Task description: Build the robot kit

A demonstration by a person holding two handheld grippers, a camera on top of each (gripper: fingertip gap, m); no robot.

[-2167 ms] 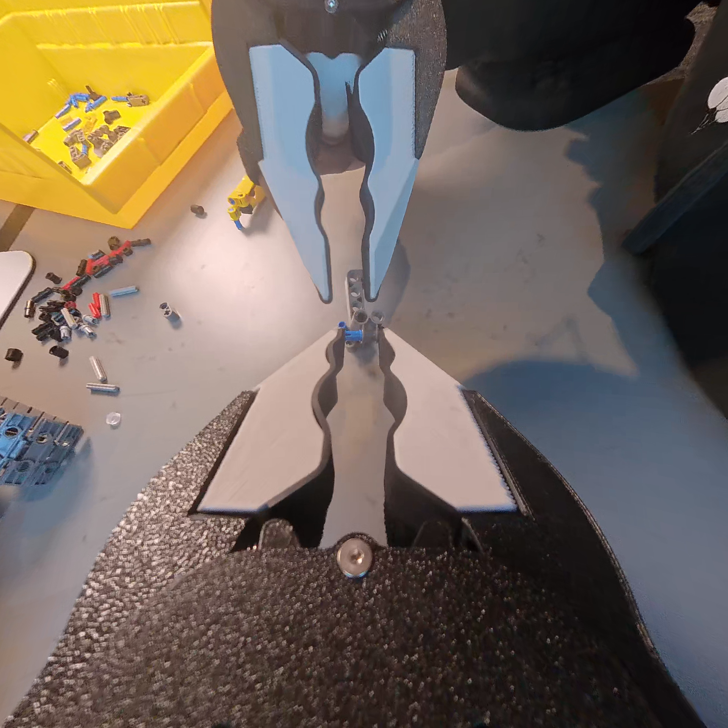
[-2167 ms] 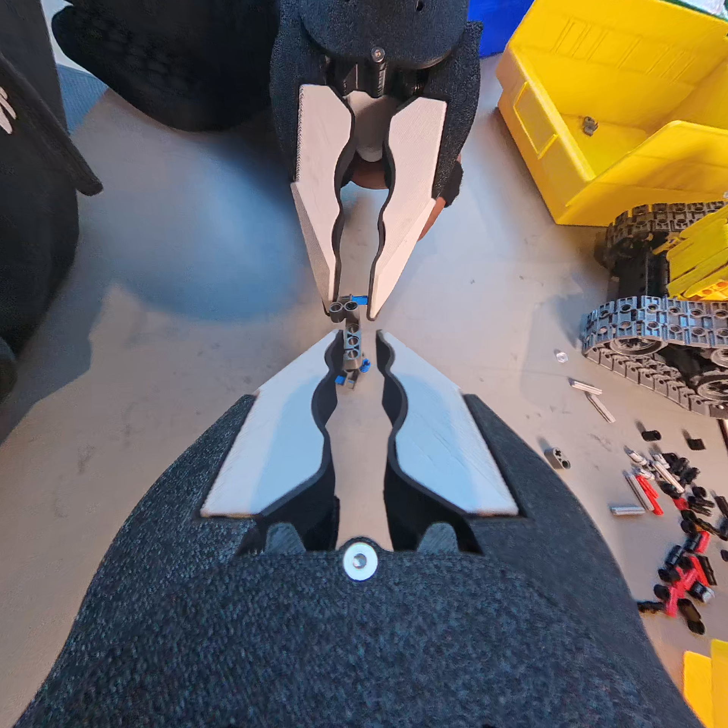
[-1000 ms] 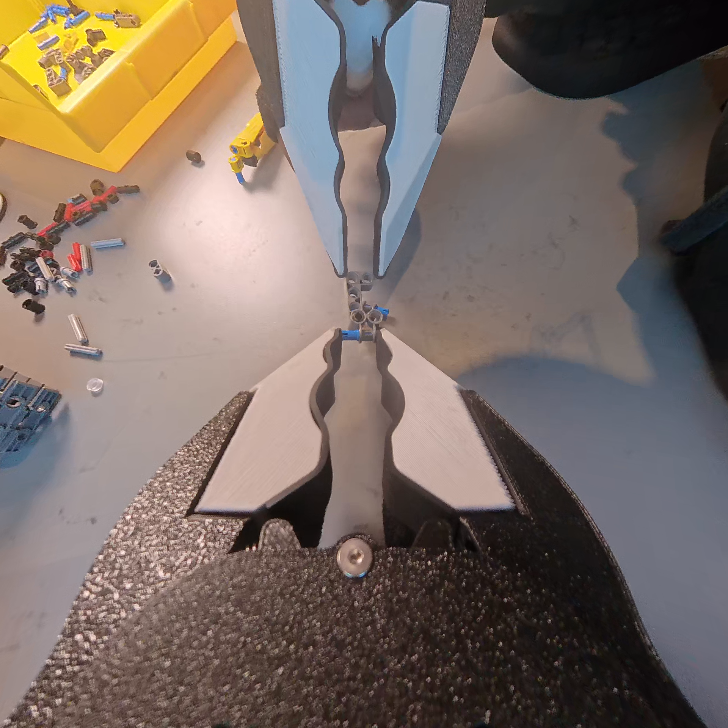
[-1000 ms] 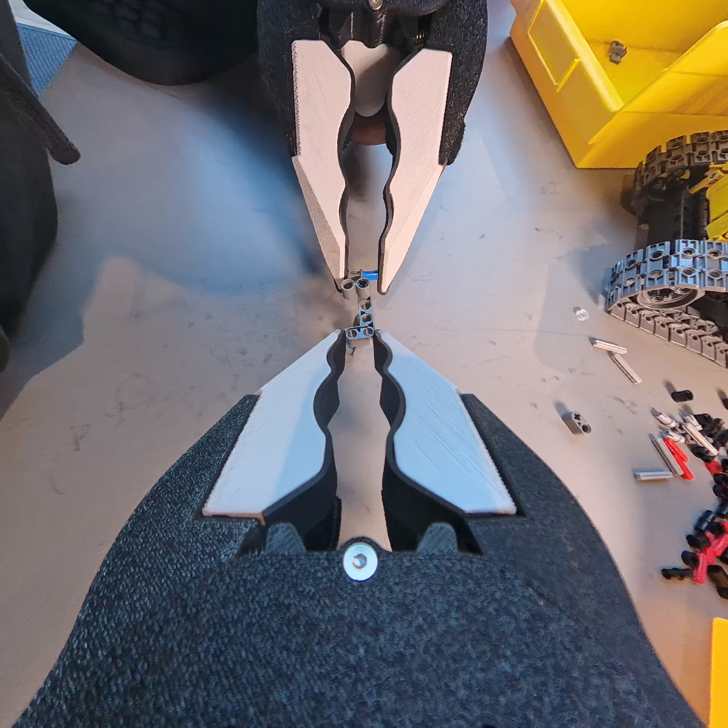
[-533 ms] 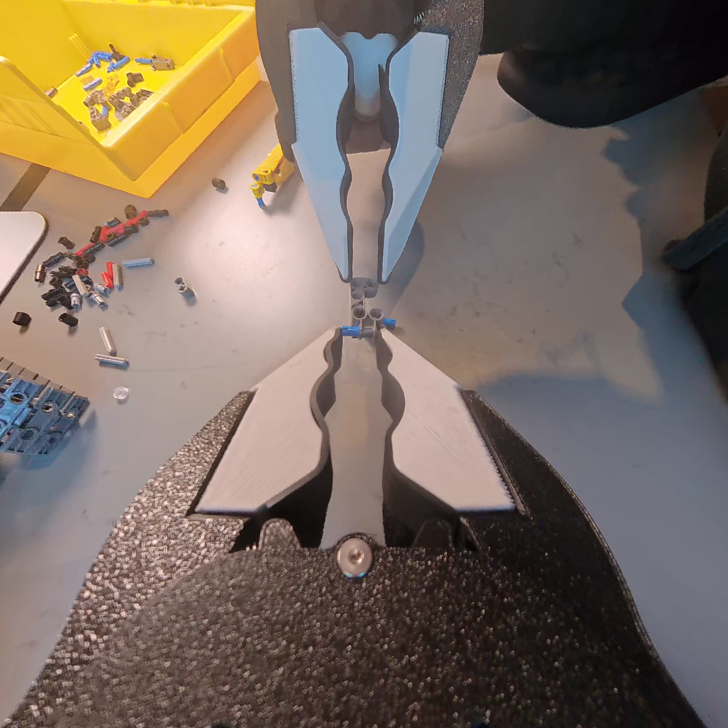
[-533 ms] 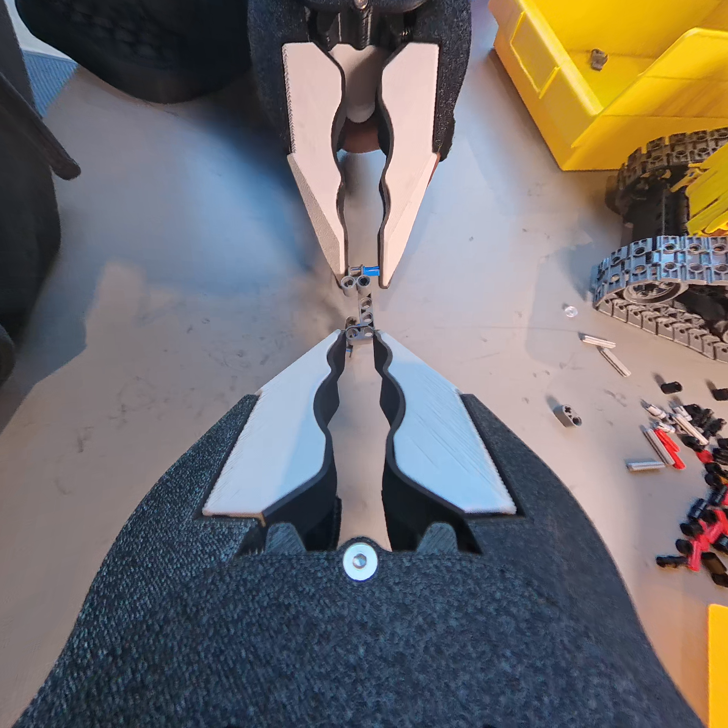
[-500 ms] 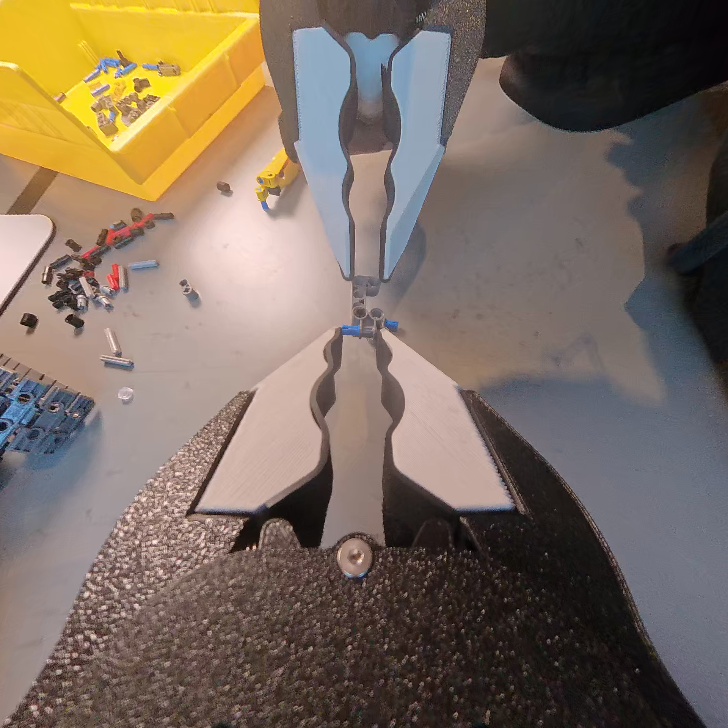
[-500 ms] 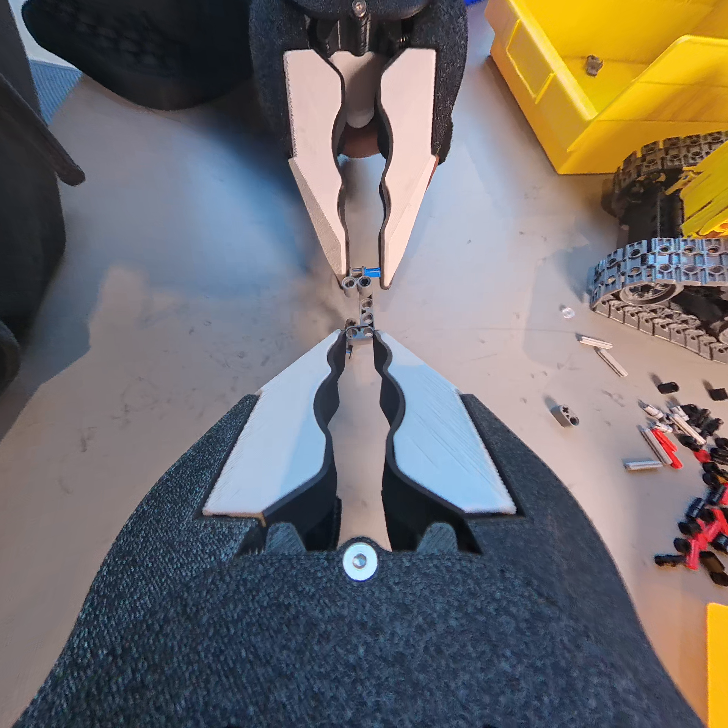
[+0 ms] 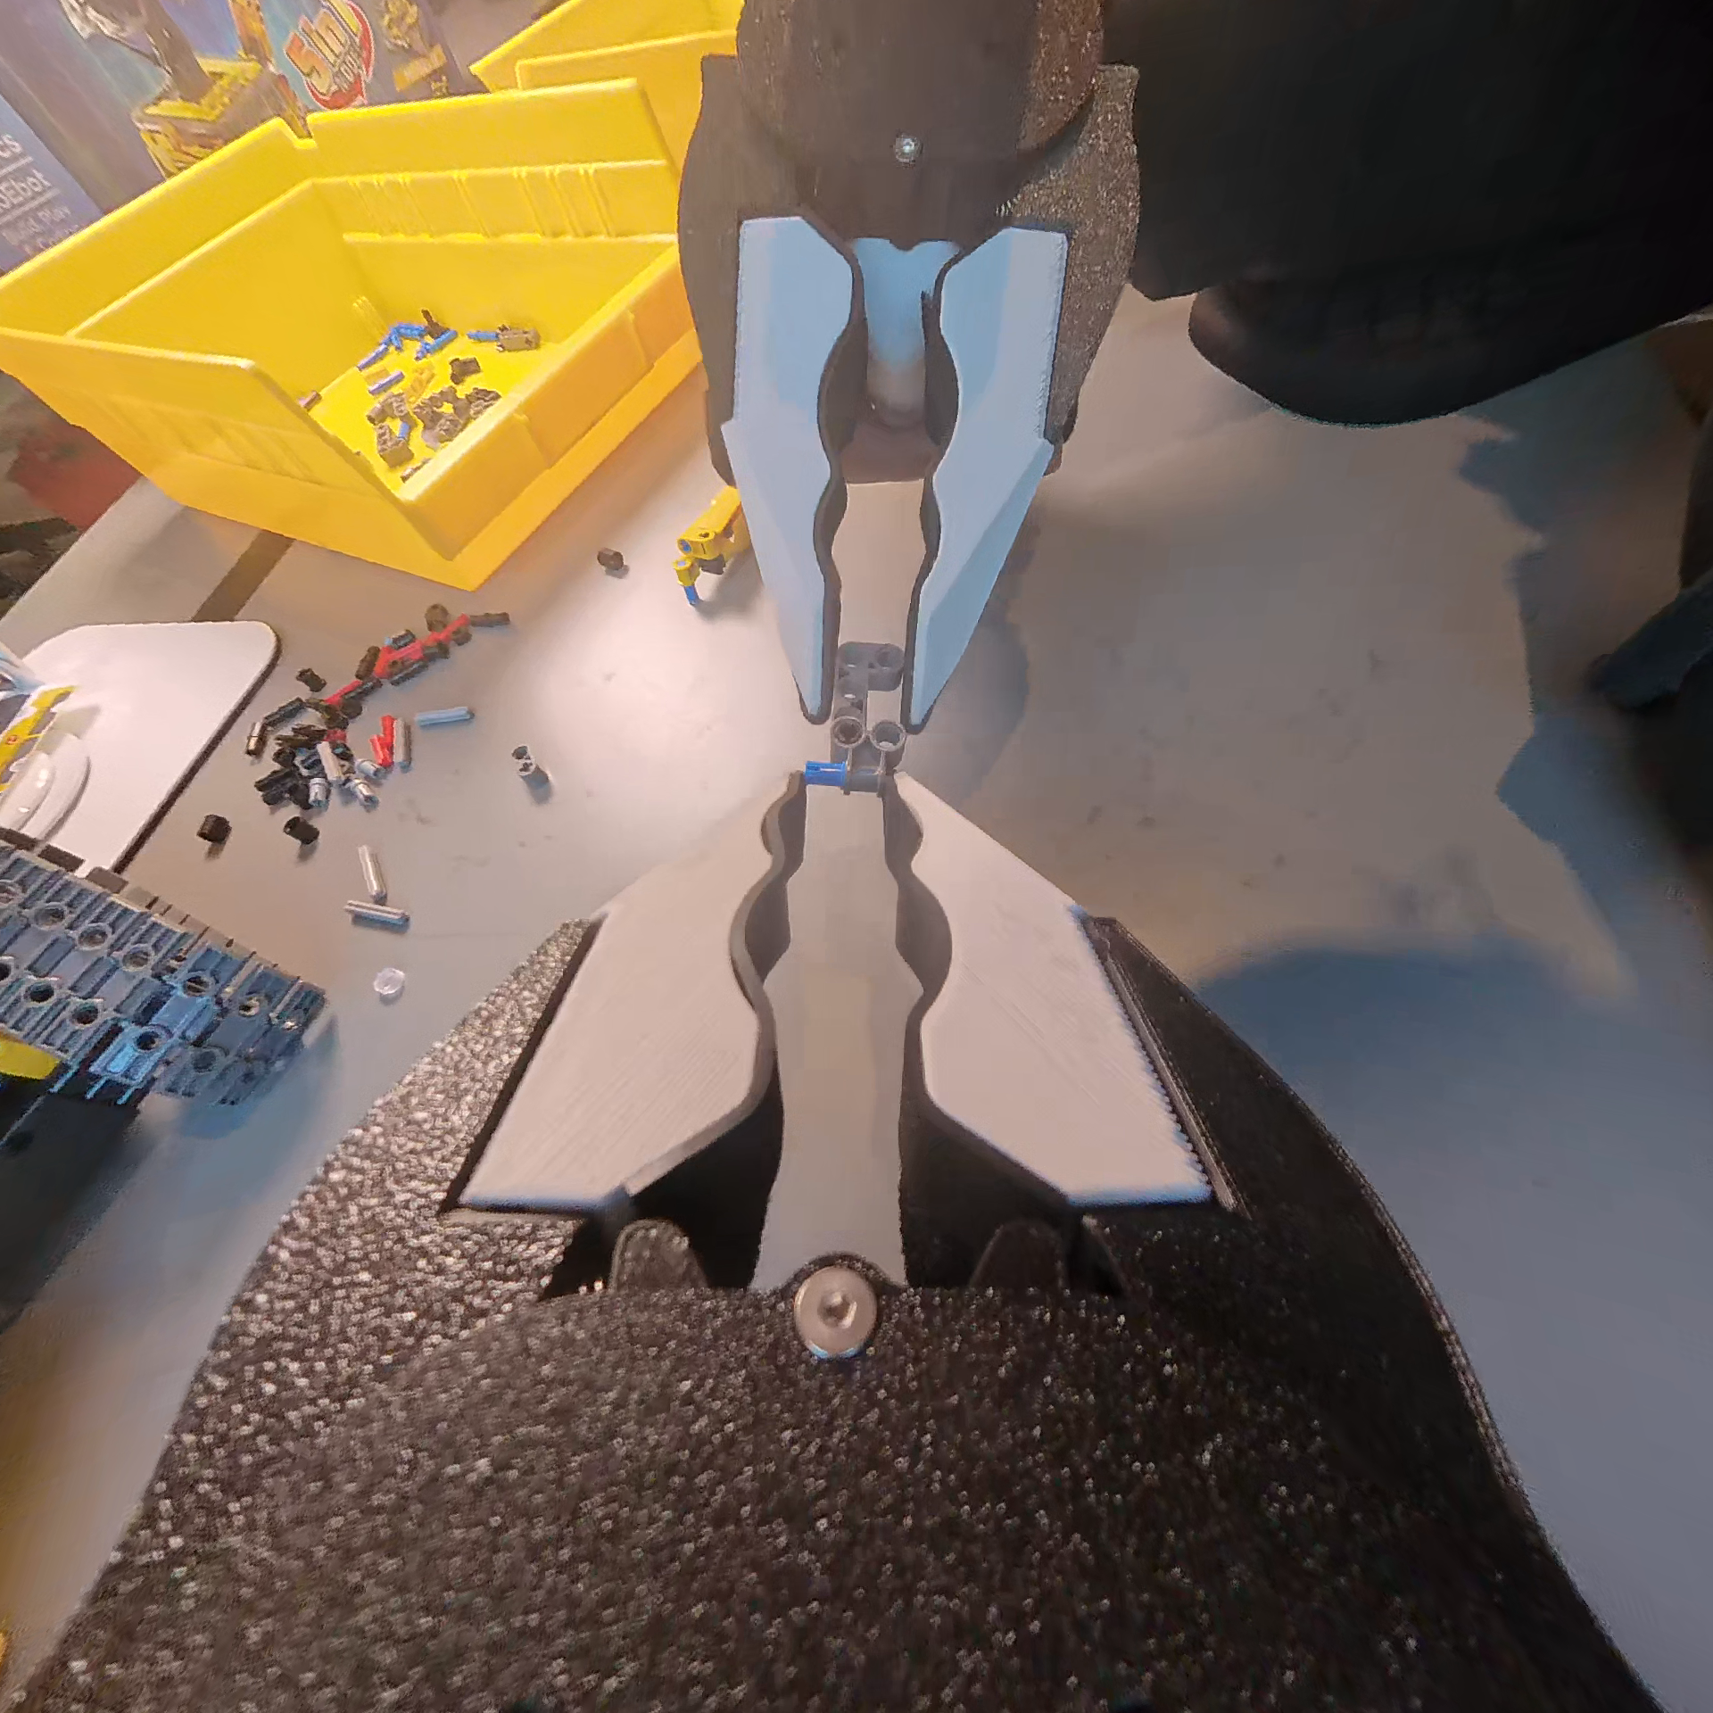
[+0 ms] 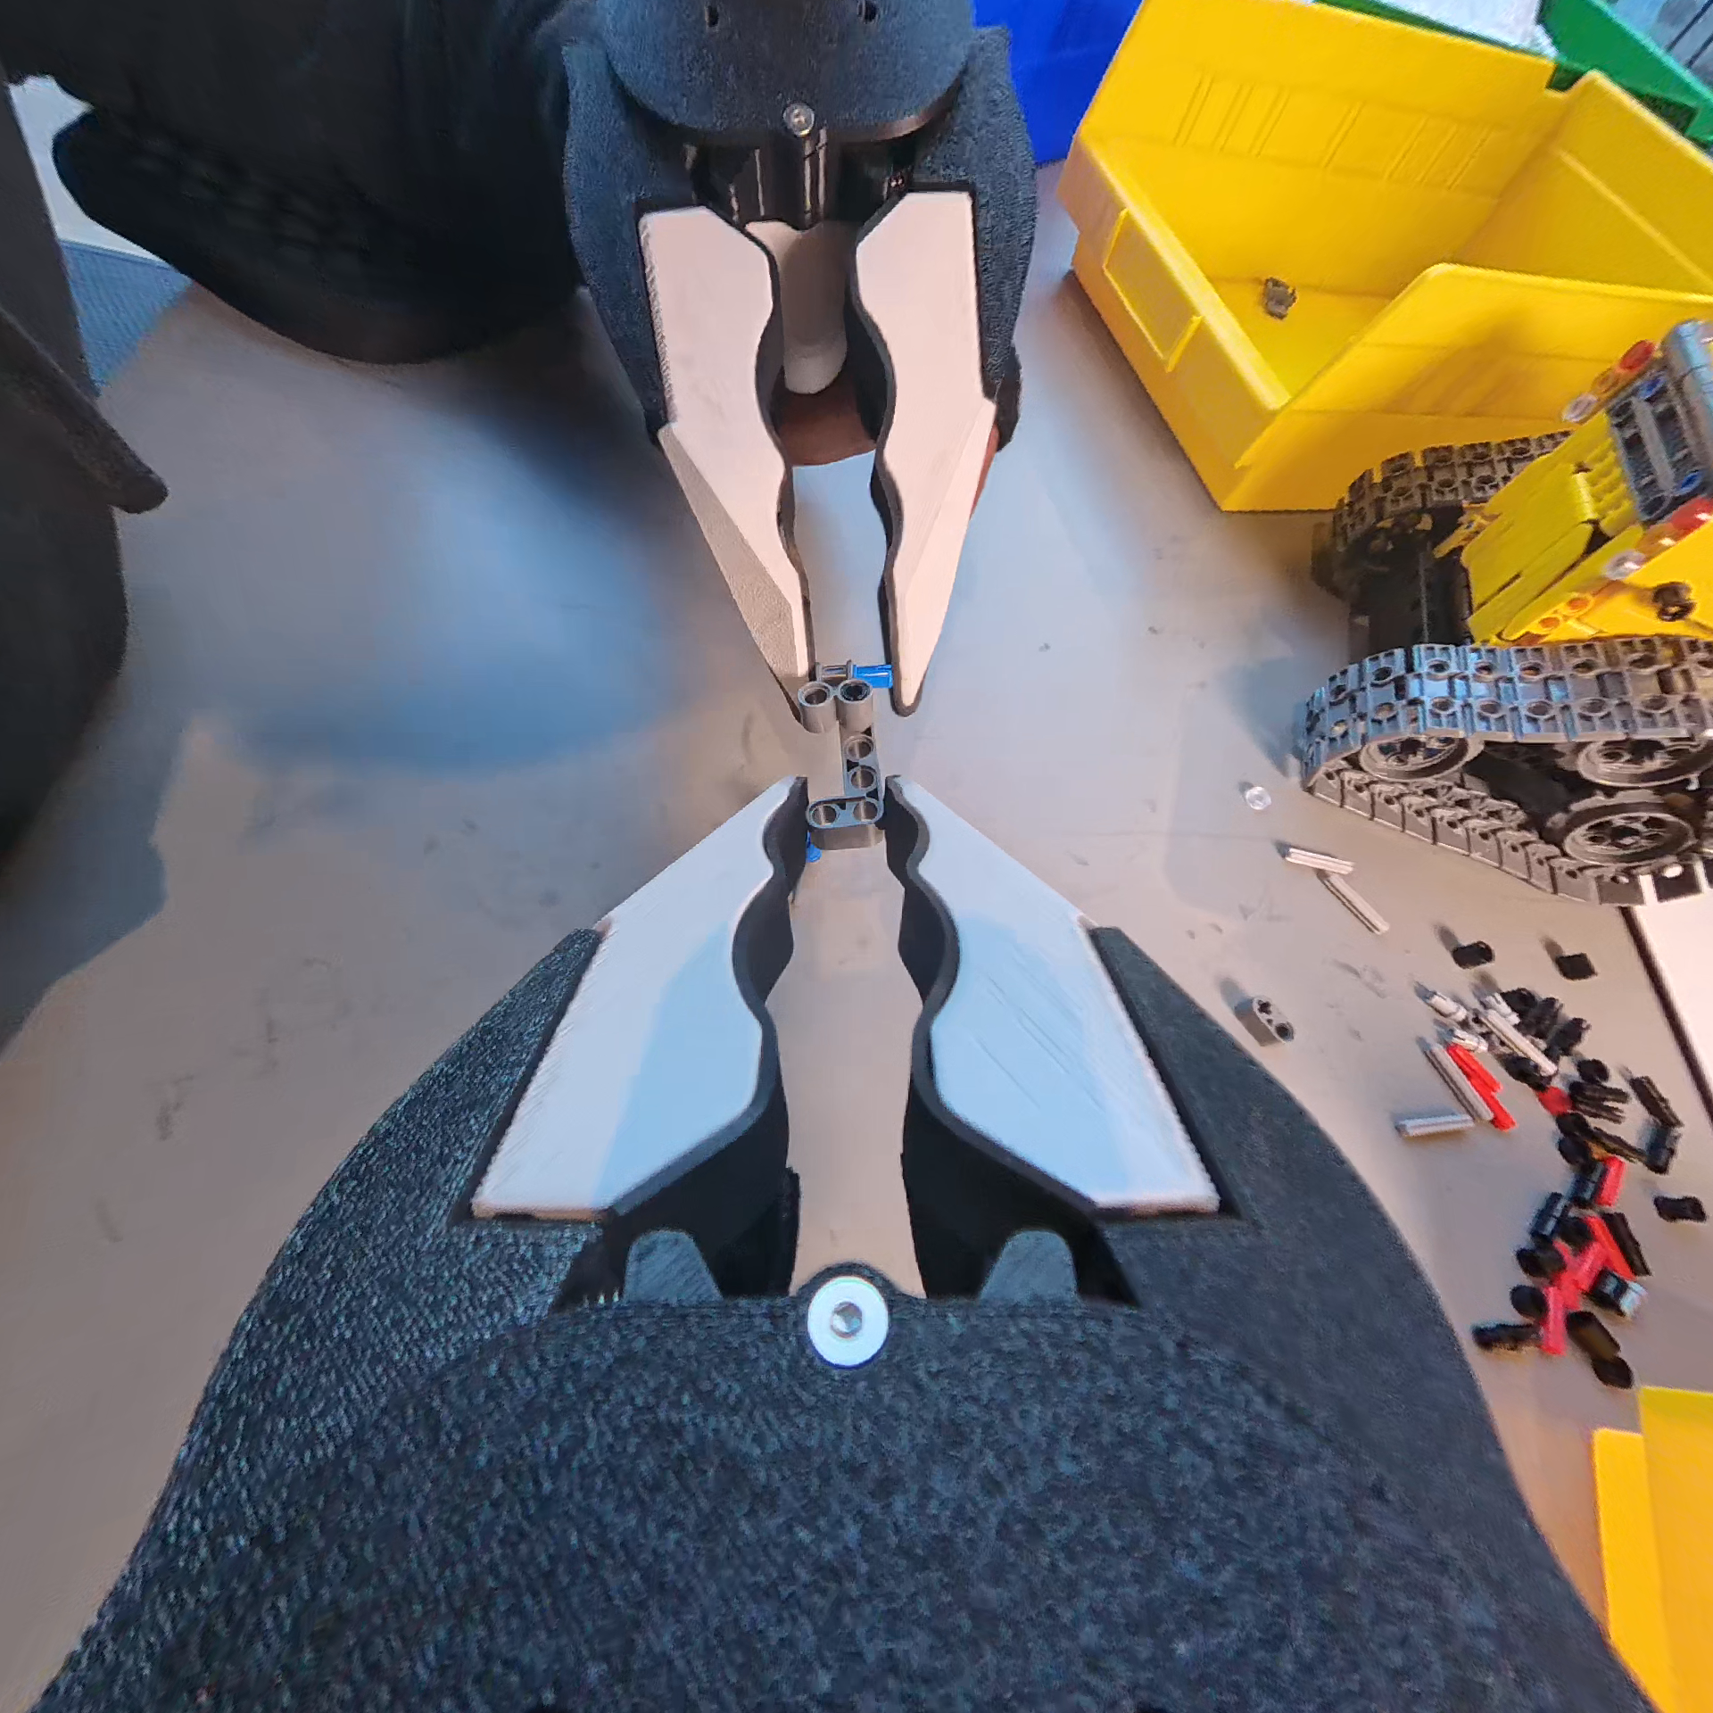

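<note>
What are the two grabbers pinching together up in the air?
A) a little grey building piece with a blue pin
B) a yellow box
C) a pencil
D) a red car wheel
A: the left gripper and the right gripper meet tip to tip, each shut on an end of the small grey building piece, with a blue pin beside it.

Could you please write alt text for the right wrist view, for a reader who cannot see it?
Two grippers meet tip to tip over a grey table: the right gripper below pinches one end of a small grey pin-and-beam piece, the left gripper above pinches the other. At right sit a yellow bin, a tracked yellow toy vehicle and scattered small parts.
</note>
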